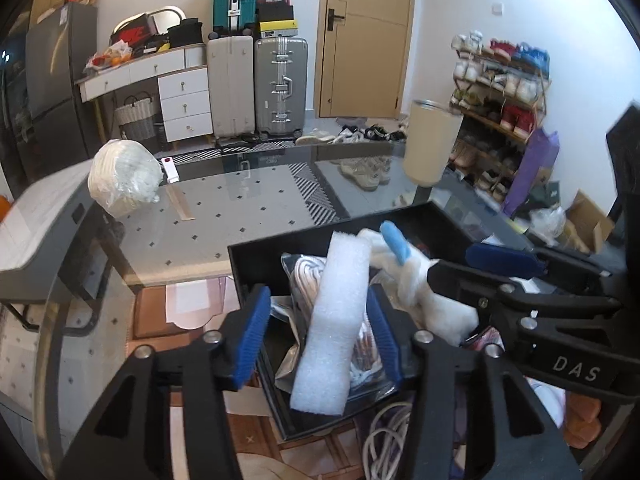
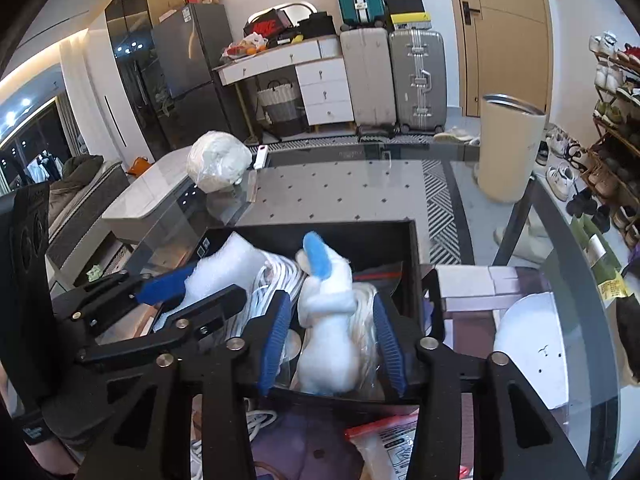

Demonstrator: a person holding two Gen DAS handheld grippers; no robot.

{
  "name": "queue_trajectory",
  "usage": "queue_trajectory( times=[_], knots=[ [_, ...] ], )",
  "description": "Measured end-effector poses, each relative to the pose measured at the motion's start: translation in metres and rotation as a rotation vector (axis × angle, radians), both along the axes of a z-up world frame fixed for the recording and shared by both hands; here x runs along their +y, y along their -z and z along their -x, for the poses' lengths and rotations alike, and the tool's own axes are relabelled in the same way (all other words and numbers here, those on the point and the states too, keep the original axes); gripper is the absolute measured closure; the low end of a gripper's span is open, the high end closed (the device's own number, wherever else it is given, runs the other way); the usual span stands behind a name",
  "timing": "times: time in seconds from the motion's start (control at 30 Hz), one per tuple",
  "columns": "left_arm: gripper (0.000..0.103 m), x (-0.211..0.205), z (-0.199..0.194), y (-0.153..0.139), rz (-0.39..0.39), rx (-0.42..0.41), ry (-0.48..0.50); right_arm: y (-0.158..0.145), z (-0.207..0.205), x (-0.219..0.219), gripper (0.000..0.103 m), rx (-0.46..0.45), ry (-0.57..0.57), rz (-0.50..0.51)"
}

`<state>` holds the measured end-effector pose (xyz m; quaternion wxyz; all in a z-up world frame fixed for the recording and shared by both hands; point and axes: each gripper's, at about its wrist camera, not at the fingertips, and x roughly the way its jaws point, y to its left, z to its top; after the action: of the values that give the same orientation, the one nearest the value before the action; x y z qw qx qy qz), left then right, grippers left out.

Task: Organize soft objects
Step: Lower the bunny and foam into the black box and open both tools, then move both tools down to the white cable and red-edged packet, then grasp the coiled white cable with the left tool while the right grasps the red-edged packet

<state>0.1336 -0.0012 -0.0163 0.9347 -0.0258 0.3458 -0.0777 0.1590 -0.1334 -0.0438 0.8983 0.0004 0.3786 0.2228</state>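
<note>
A glass table [image 1: 224,216] fills both views; on its near edge sits a black box [image 2: 360,236] holding the soft things; a cream tumbler [image 2: 510,148] stands at the far right; a bagged white bundle [image 1: 124,178] sits far left. In the box, a white foam strip [image 1: 336,320] leans between the left gripper [image 1: 320,336], whose jaws stand apart, the right pad against it and the left clear; a white plush toy [image 2: 332,336] with a blue ear stands between the right gripper [image 2: 330,344], jaws parted, not pressing; bagged white cord [image 1: 308,276] lies underneath.
</note>
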Motion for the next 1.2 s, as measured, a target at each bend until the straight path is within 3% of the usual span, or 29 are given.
queue_trajectory(
  times=[0.23,0.37,0.53,0.73,0.87,1.0,1.2],
  knots=[
    [0.042,0.004,0.018,-0.023,0.004,-0.027,0.014,-0.016,0.015,-0.002,0.052,-0.036,-0.029,0.030],
    [0.041,0.005,0.029,-0.028,0.010,-0.007,0.026,-0.027,0.029,-0.010,0.038,-0.051,-0.054,0.049],
    [0.040,-0.001,0.052,-0.030,-0.020,0.000,0.084,-0.027,0.042,-0.031,0.036,-0.009,-0.074,0.048],
    [0.036,-0.014,0.074,-0.015,-0.044,0.040,0.154,0.002,0.041,-0.053,0.036,0.104,-0.064,0.104],
    [0.036,-0.024,0.080,0.007,-0.081,0.090,0.196,0.029,0.033,-0.067,0.036,0.223,-0.053,0.083],
    [0.036,-0.035,0.078,0.025,-0.110,0.149,0.220,0.044,0.036,-0.061,0.036,0.274,-0.086,0.111],
    [0.036,-0.042,0.075,0.034,-0.136,0.200,0.215,0.049,0.047,-0.043,0.036,0.280,-0.162,0.157]
  ],
)
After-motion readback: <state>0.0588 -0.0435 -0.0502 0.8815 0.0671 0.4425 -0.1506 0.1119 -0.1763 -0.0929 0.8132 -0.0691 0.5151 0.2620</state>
